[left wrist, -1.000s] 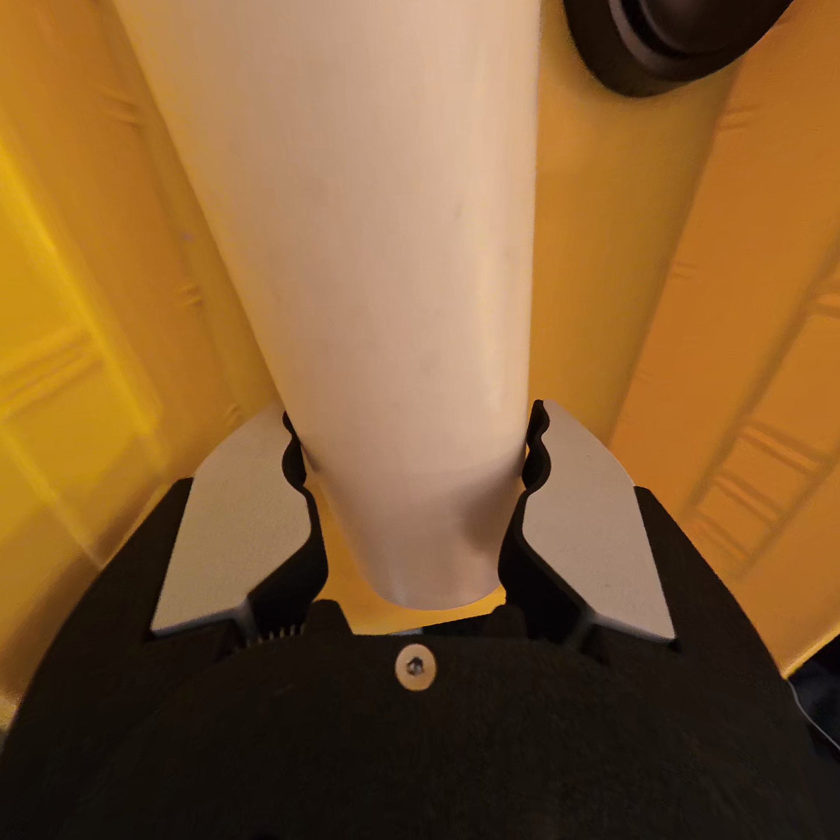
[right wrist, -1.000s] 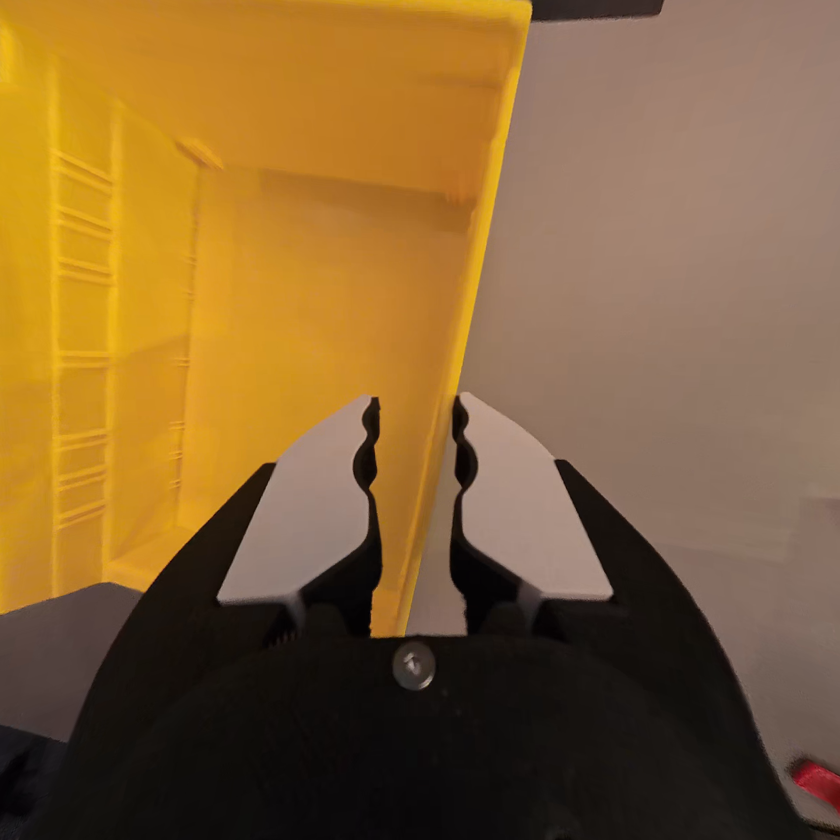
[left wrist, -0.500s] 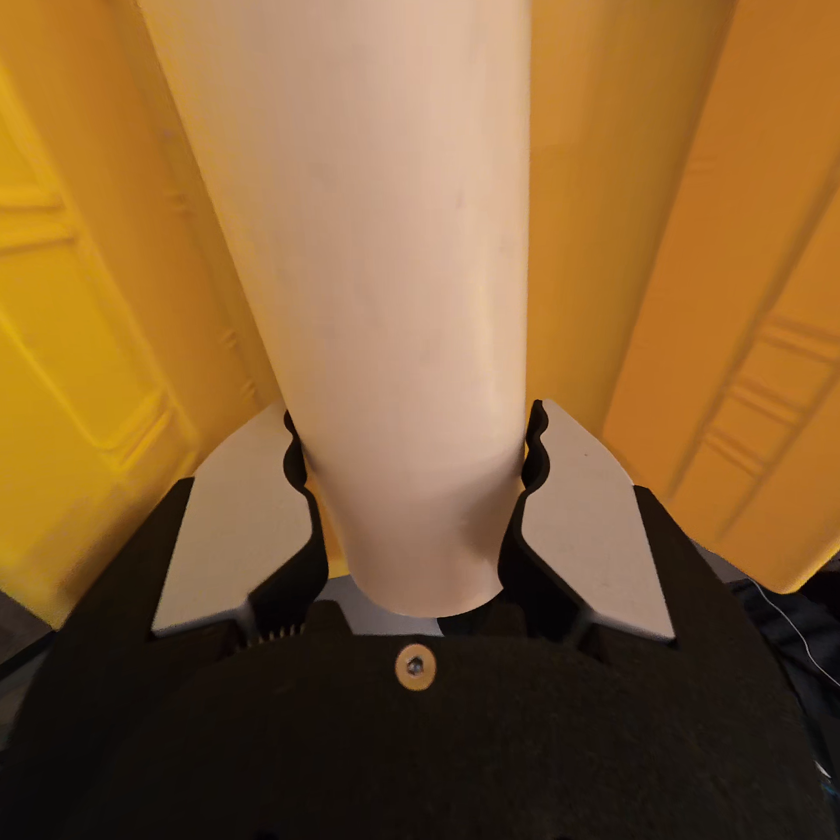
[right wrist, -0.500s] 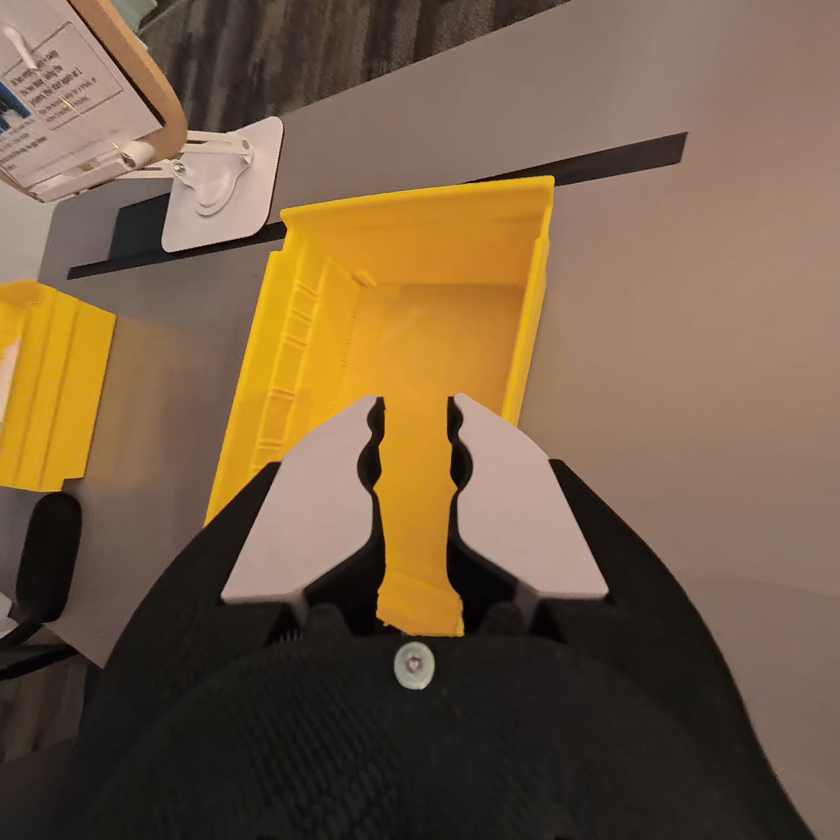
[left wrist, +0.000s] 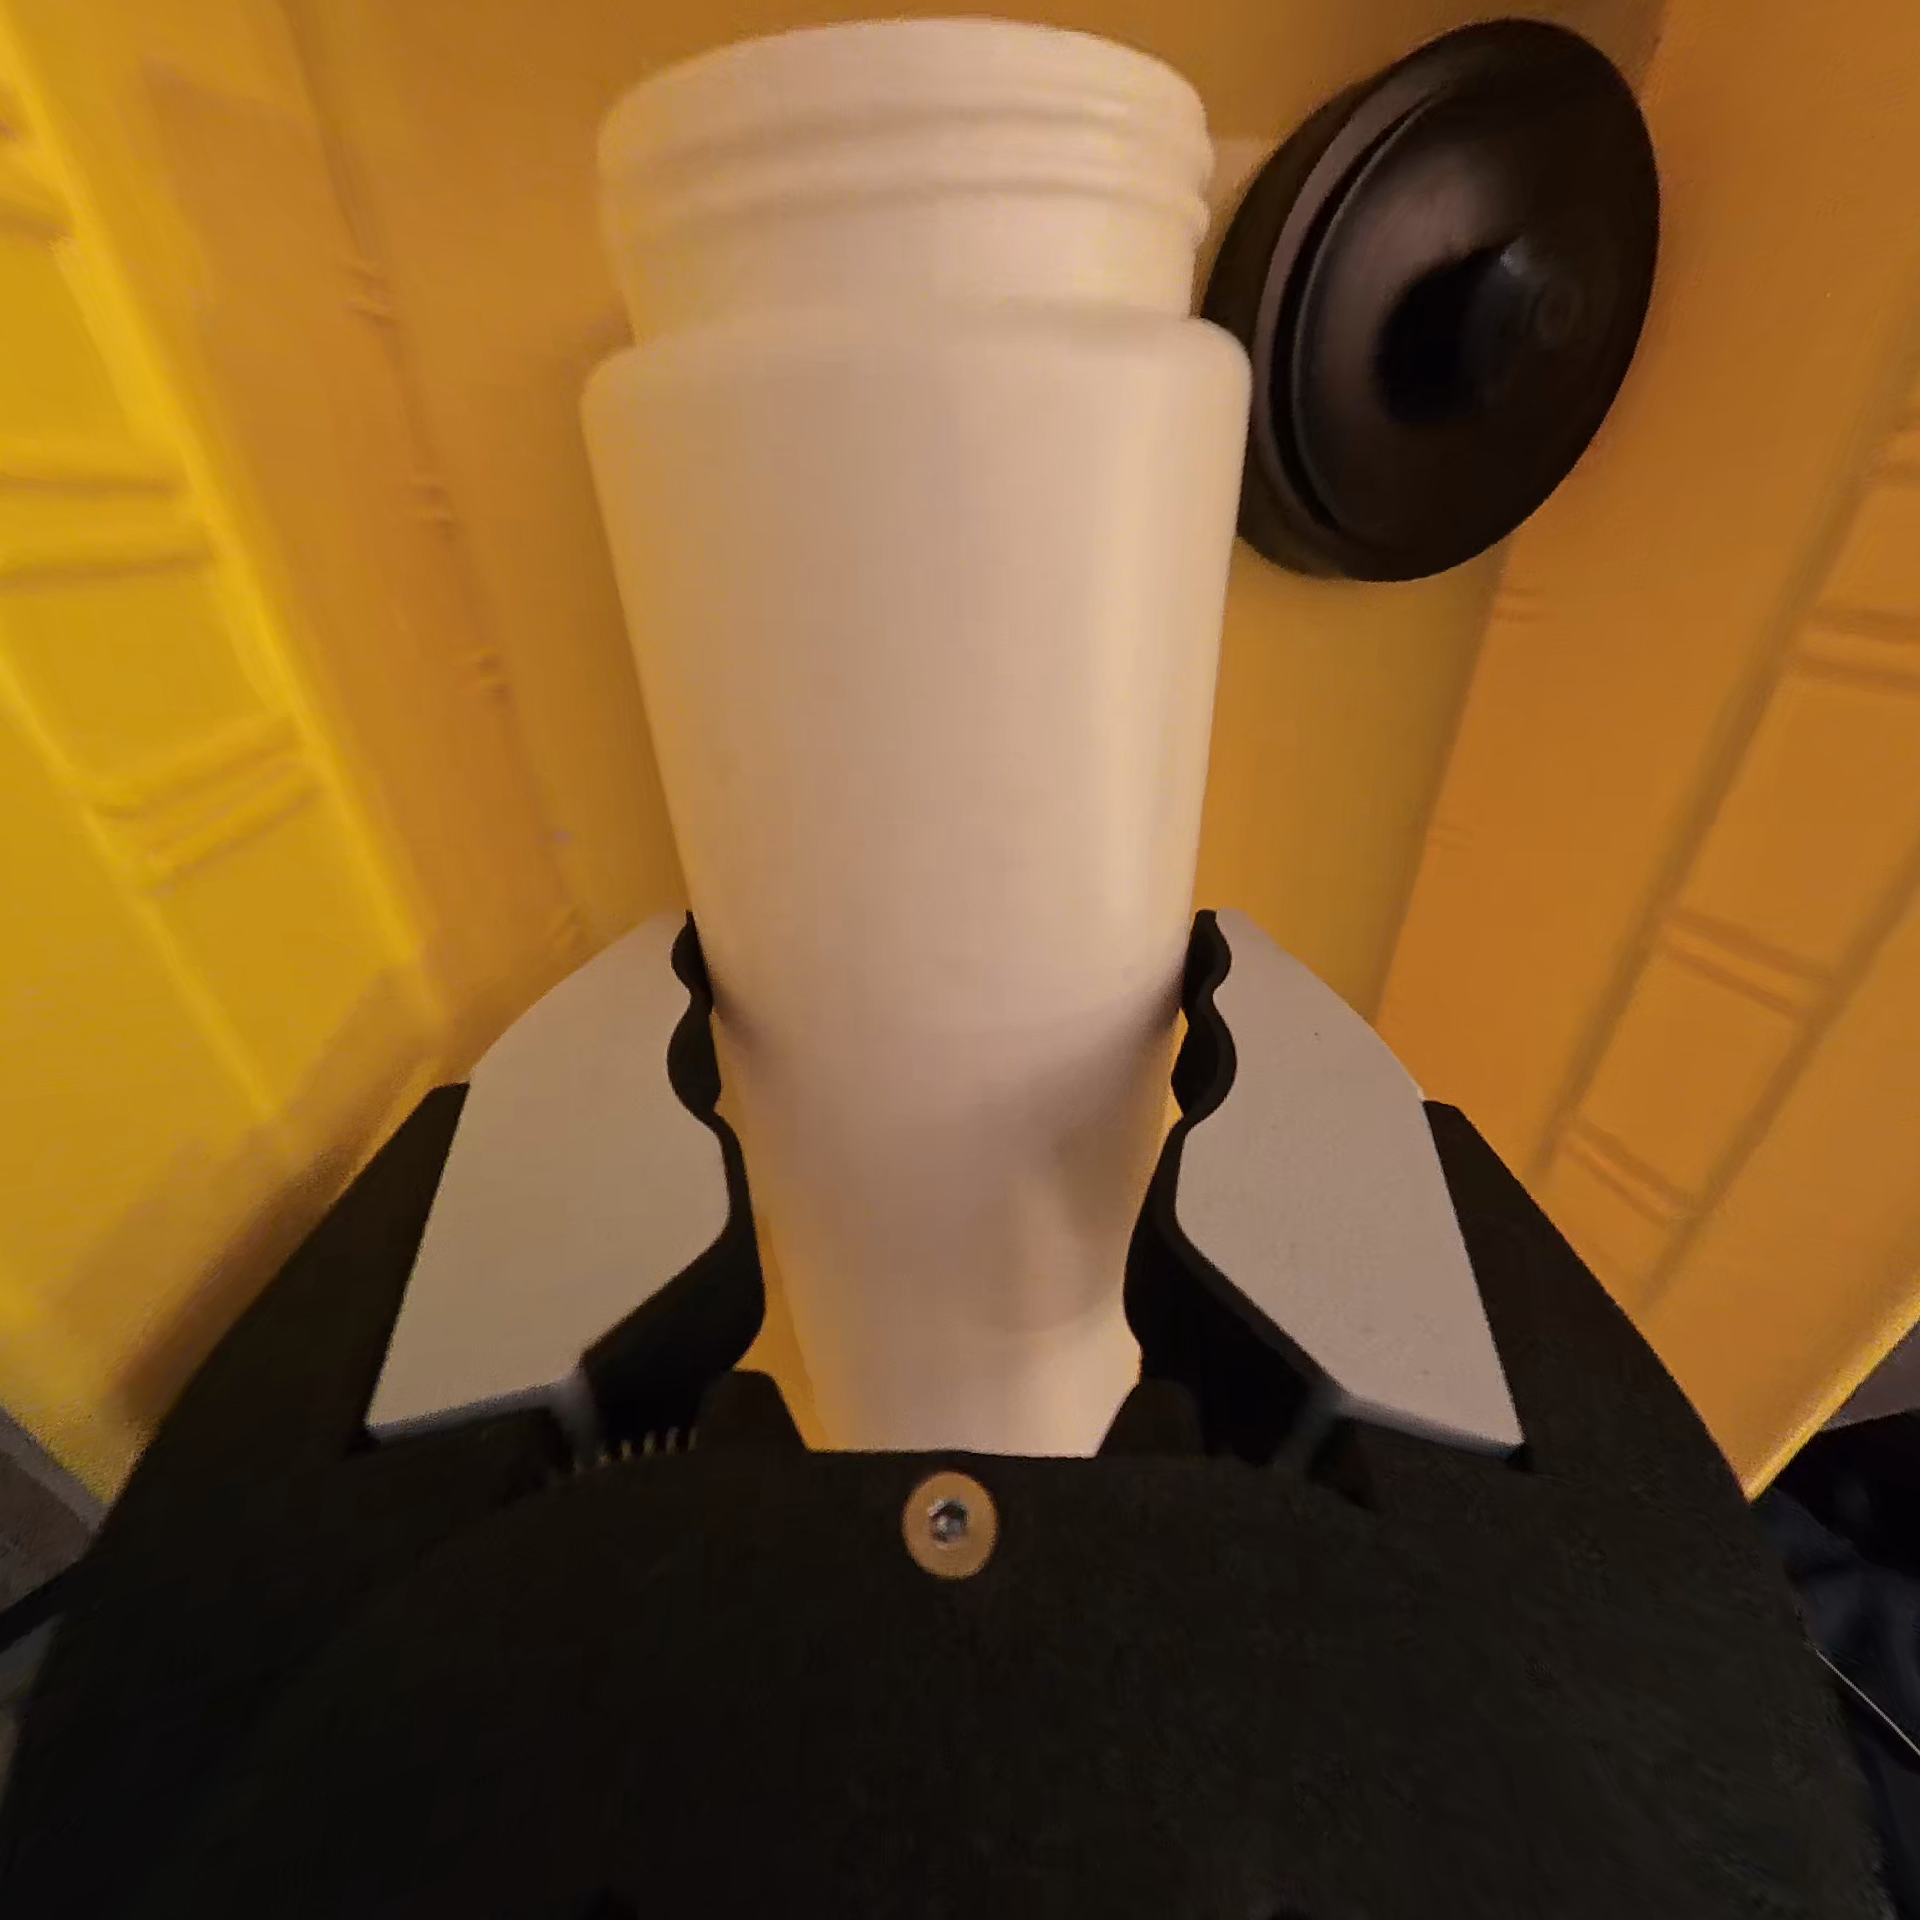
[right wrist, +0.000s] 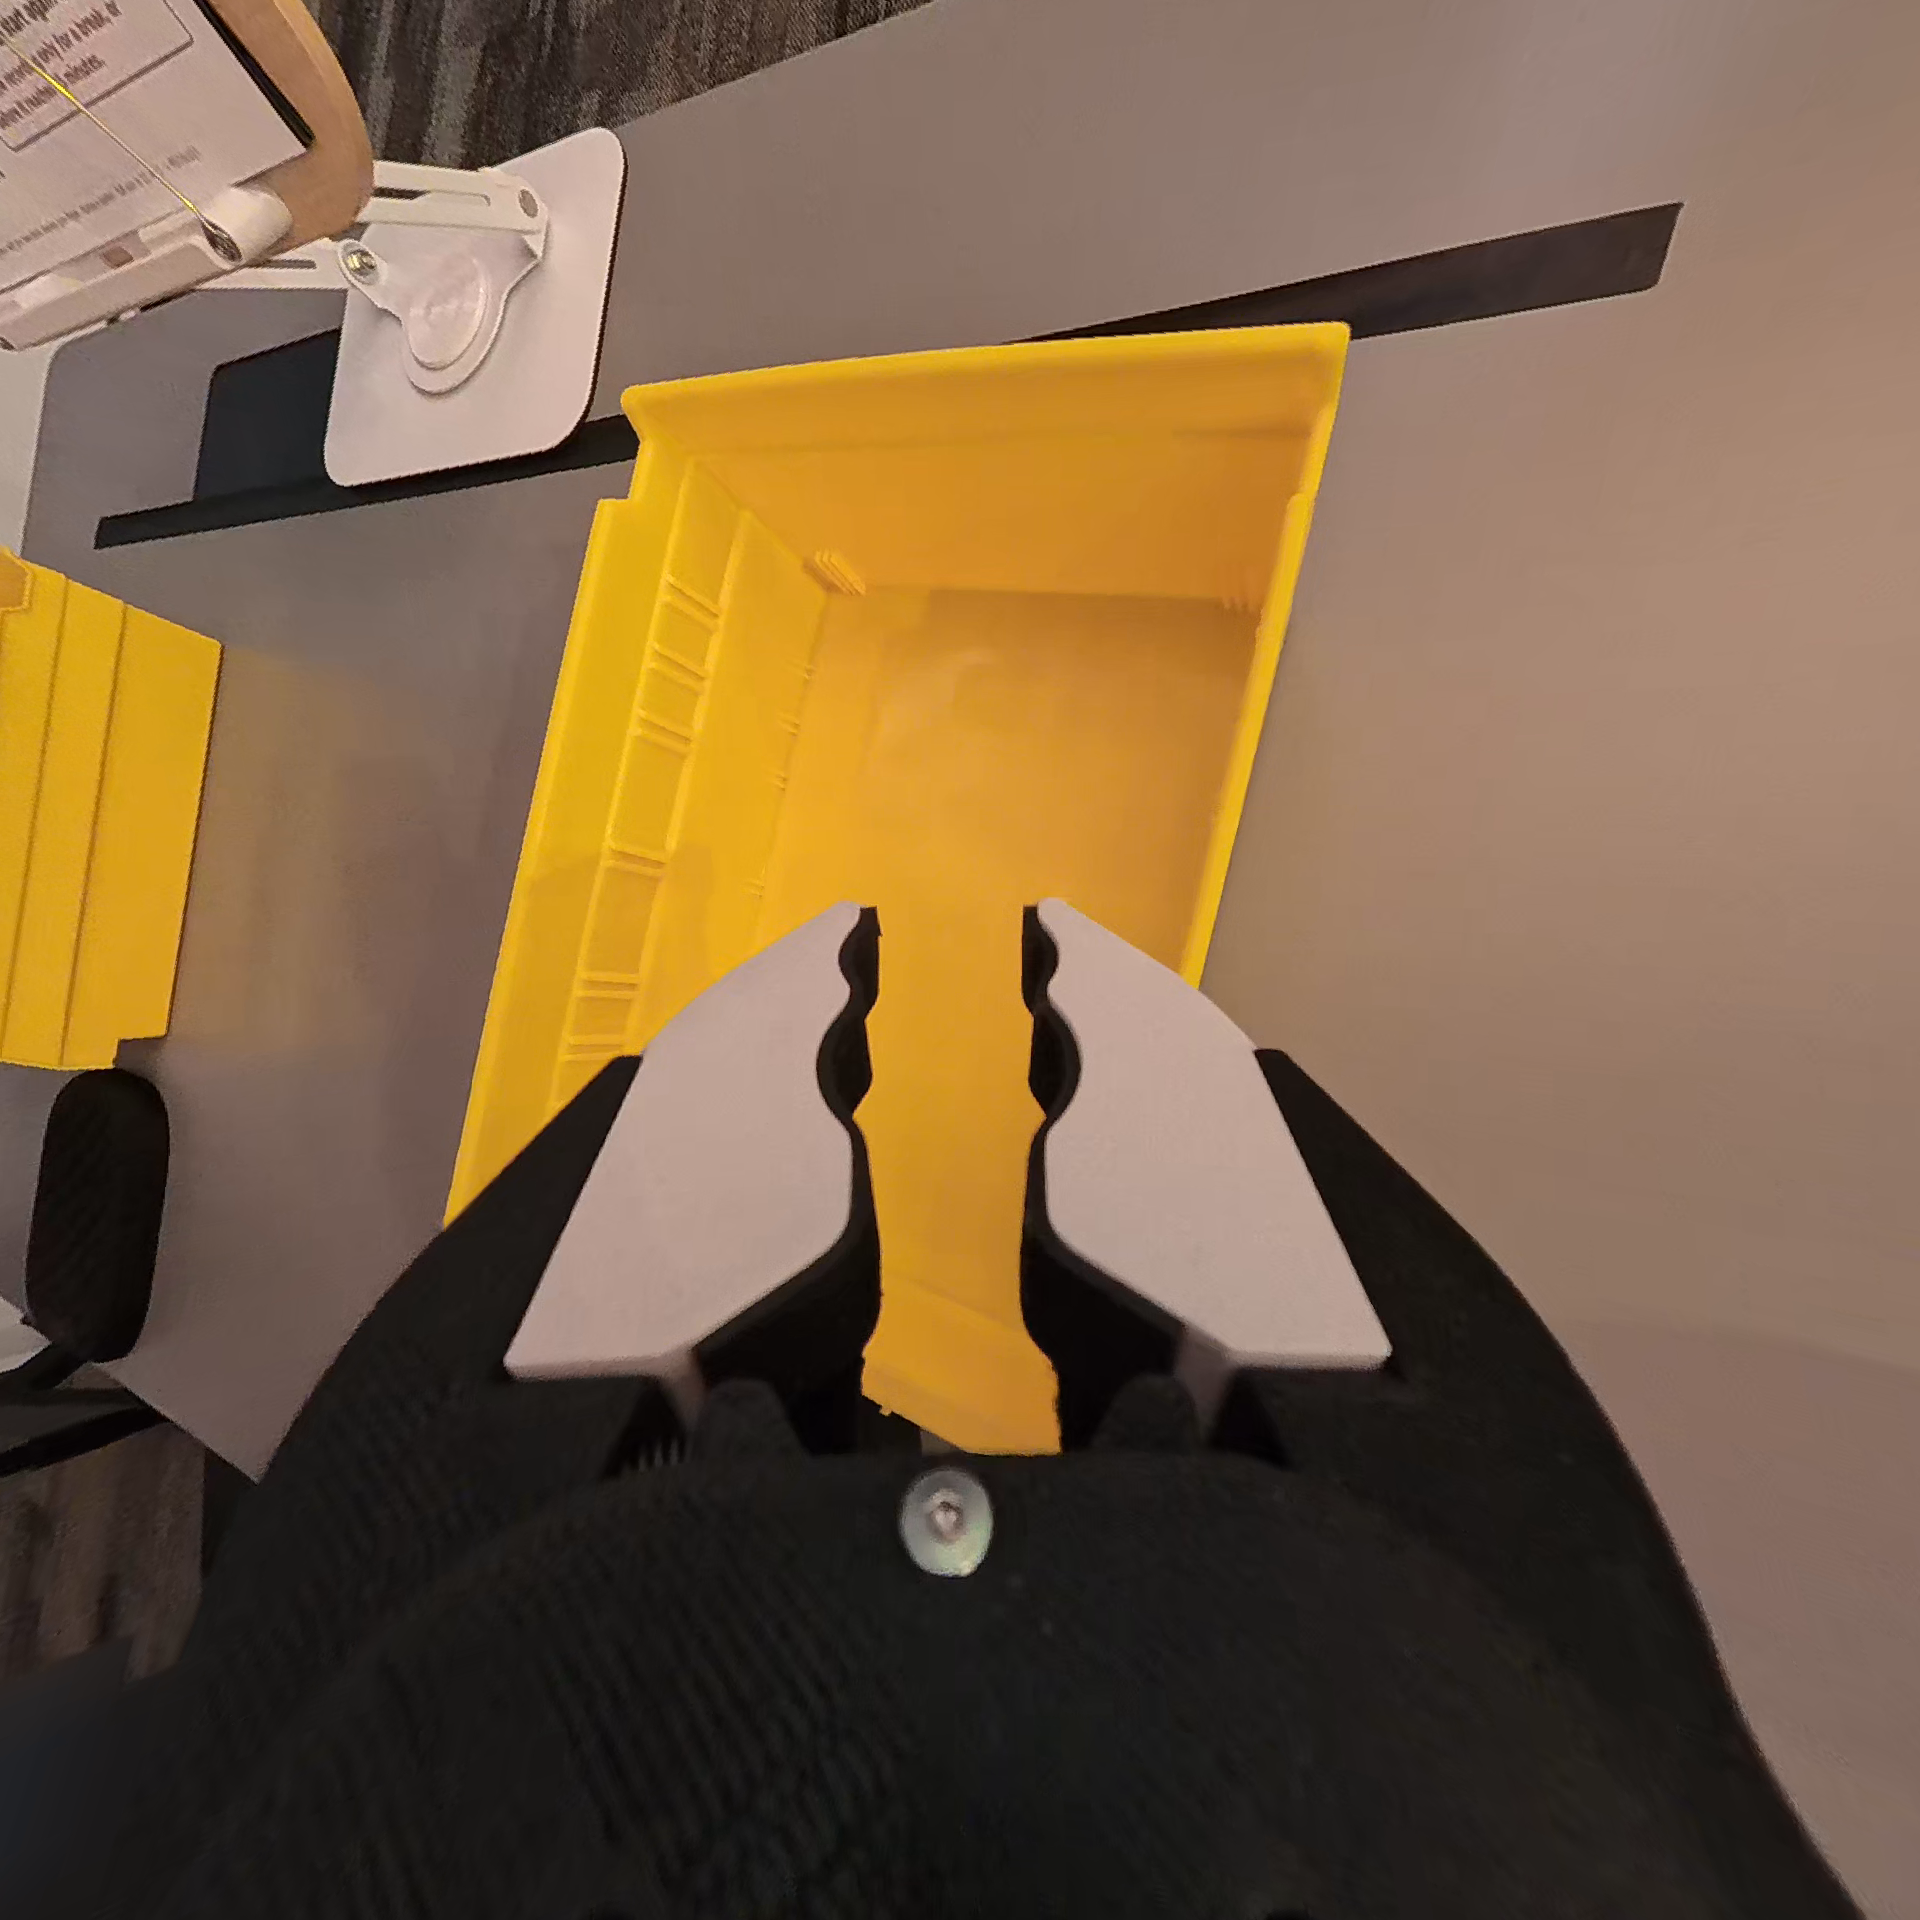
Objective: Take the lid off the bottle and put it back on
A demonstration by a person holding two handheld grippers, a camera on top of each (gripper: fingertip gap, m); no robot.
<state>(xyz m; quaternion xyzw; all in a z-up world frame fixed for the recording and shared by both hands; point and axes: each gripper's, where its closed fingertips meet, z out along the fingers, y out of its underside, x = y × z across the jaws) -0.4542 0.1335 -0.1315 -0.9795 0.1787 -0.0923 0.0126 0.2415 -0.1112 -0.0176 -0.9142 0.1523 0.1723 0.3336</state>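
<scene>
- While the left gripper (left wrist: 951, 971) clamps its jaws on the white bottle (left wrist: 914, 665), the black lid (left wrist: 1455, 301) lies off it, inside a yellow bin (left wrist: 260, 623).
- Only the right wrist view shows the grey bench (right wrist: 1558, 831), an empty yellow bin (right wrist: 977, 447) and a second one (right wrist: 94, 821) at the left.
- The right gripper (right wrist: 951, 914) hovers above the empty bin, jaws slightly parted, gripping nothing.

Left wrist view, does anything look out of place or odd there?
The white bottle, clamped in the left gripper, has no lid: its threaded neck is bare. The black lid lies apart inside the yellow bin, beside the neck. With the task half done, that fits. No spill or damage shows.
</scene>
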